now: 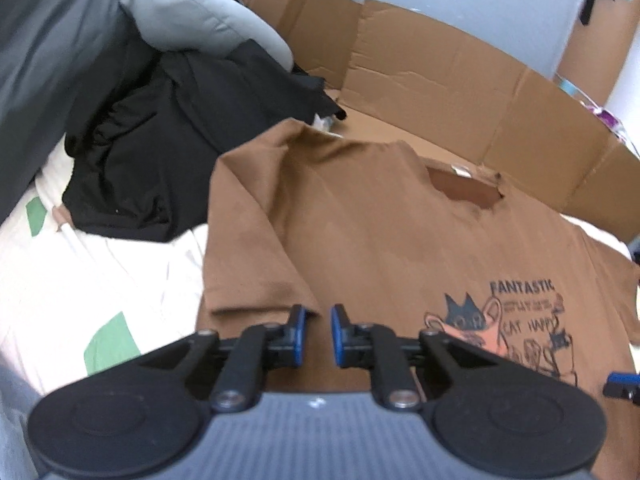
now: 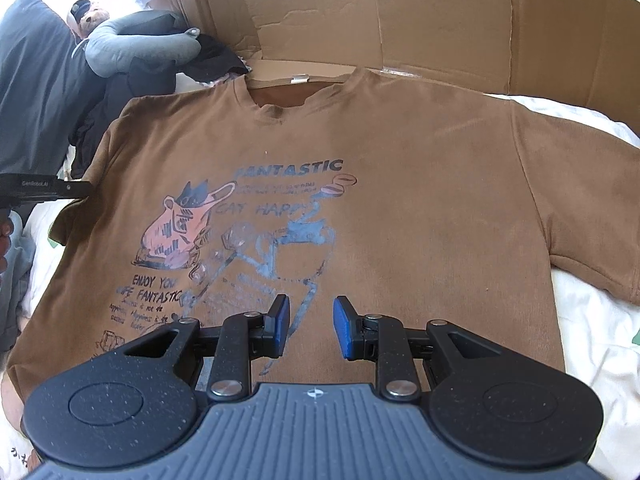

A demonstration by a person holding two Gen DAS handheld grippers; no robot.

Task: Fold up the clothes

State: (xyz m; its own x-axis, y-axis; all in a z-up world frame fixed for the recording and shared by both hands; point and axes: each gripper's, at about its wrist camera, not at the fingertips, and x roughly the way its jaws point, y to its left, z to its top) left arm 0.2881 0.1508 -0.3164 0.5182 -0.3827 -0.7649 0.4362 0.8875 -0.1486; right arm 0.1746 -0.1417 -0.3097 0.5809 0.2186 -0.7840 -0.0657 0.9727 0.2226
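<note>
The brown cotton T-shirt with a cat print (image 2: 360, 184) lies flat, front up, on the white bedsheet (image 2: 592, 336). Left gripper (image 1: 318, 330) fingers stand narrowly apart over the sleeve hem, grasping nothing. Right gripper (image 2: 310, 326) fingers are released above the print.

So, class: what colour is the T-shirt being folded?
Brown T-shirt with a printed cat graphic; clearest in the right wrist view.

Bright daylight, strongest from upper left in the right wrist view, washing the sheet (image 2: 592, 320) to near-white. Soft, faint shadows only. Motion blur across the left wrist view: shirt (image 1: 360, 220) print smeared, black clothes (image 1: 160, 140) soft. Sharper in the right wrist view. Strong fisheye bending at edges, cardboard (image 2: 440, 20) curved, corners dark.
</note>
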